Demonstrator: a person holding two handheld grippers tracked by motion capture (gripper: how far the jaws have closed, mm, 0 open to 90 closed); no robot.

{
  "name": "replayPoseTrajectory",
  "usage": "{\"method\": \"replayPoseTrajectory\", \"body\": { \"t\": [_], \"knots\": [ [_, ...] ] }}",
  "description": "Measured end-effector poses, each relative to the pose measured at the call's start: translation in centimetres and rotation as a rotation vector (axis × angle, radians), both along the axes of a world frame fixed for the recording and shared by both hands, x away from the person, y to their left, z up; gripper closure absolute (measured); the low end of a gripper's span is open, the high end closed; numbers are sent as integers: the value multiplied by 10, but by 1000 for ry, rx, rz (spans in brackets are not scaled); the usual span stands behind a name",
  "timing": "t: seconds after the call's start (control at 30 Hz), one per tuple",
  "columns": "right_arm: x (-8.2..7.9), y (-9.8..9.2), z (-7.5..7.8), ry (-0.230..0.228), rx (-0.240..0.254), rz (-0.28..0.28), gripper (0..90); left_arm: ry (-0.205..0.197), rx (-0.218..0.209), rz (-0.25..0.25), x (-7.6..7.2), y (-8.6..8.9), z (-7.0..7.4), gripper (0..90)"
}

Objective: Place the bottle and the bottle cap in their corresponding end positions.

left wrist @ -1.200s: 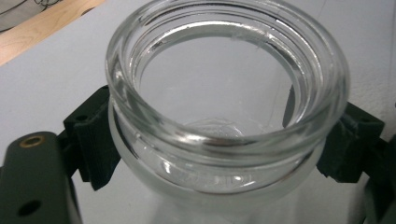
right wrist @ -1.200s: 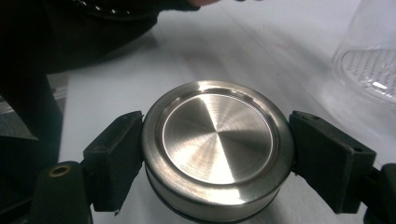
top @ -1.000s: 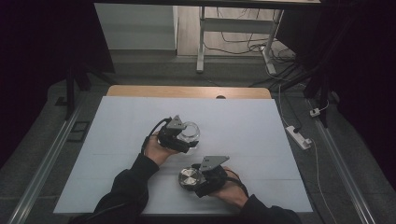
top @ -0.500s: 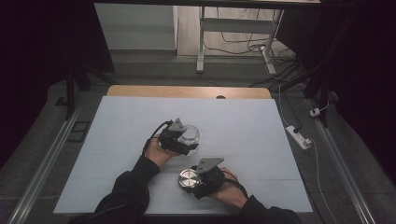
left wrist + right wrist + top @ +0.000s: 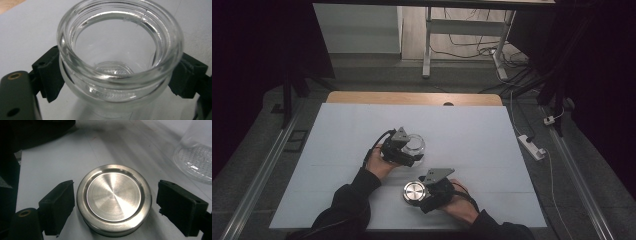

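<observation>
Both grippers have just been opening: left gripper (image 5: 120,75) loosens around the clear glass jar (image 5: 120,55), right gripper (image 5: 116,205) frees the round steel lid (image 5: 114,198); both rest on the desk (image 5: 492,135), released

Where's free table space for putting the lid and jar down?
Bare table right of the jar, up to the wooden edge; also the left strip beside the left gripper. Crowded: front centre, where the lid and right gripper sit.
</observation>
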State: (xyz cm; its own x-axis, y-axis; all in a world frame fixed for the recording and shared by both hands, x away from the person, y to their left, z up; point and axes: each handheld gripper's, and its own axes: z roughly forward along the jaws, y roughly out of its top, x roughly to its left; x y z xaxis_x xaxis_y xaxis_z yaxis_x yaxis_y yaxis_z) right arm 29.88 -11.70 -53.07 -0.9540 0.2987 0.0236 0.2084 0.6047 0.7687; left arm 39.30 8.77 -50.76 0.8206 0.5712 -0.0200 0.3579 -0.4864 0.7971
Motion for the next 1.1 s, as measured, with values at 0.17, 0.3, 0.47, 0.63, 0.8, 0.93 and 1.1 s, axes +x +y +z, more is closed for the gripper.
{"method": "replayPoseTrajectory", "body": {
  "t": [0.17, 0.3, 0.47, 0.63, 0.8, 0.93, 1.1],
  "knots": [
    [0, -4, 4, 4, 14, -12, 125, 20, -18, 11, -2, 8, 2, 94],
    [0, -6, 6, 8, 21, -18, 110, 28, -8, 15, -5, 12, 2, 65],
    [-1, -10, 10, 3, 27, -34, 73, 42, -13, 26, -9, 19, 4, 40],
    [0, -17, 15, 1, 42, -51, 45, 65, -33, 28, -16, 28, 6, 19],
    [3, -25, 18, 12, 49, -74, 25, 93, -43, 20, -25, 33, 5, 0],
    [2, -31, 21, 16, 52, -90, 9, 107, -50, 14, -33, 36, 5, 0],
    [3, -37, 24, 17, 61, -105, 5, 115, -60, 11, -41, 39, 6, 0]
  ]
}}
